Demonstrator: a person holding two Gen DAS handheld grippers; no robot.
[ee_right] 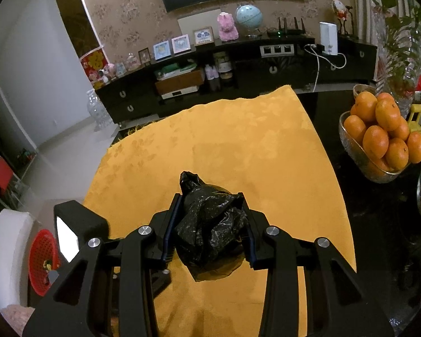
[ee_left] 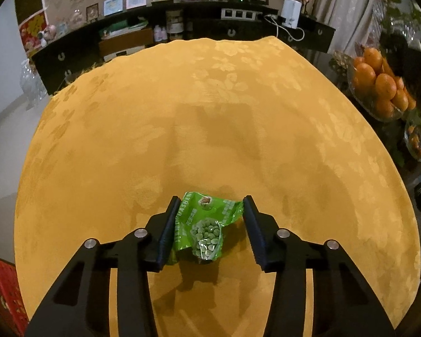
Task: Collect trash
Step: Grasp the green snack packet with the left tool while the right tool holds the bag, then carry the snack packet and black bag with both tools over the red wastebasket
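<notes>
A crumpled green snack wrapper (ee_left: 207,226) with green peas printed on it lies on the yellow tablecloth (ee_left: 210,118). My left gripper (ee_left: 212,200) is open with one finger on each side of the wrapper; the left finger touches its edge. My right gripper (ee_right: 210,196) is shut on a crumpled black plastic bag (ee_right: 210,224) and holds it above the yellow tablecloth (ee_right: 238,140). The body of the left gripper (ee_right: 75,227) shows at the lower left of the right wrist view.
A glass bowl of oranges (ee_right: 379,140) stands on the dark table to the right, also in the left wrist view (ee_left: 379,90). A red basket (ee_right: 42,261) sits low at the left. A black cabinet (ee_right: 238,67) with ornaments lines the far wall.
</notes>
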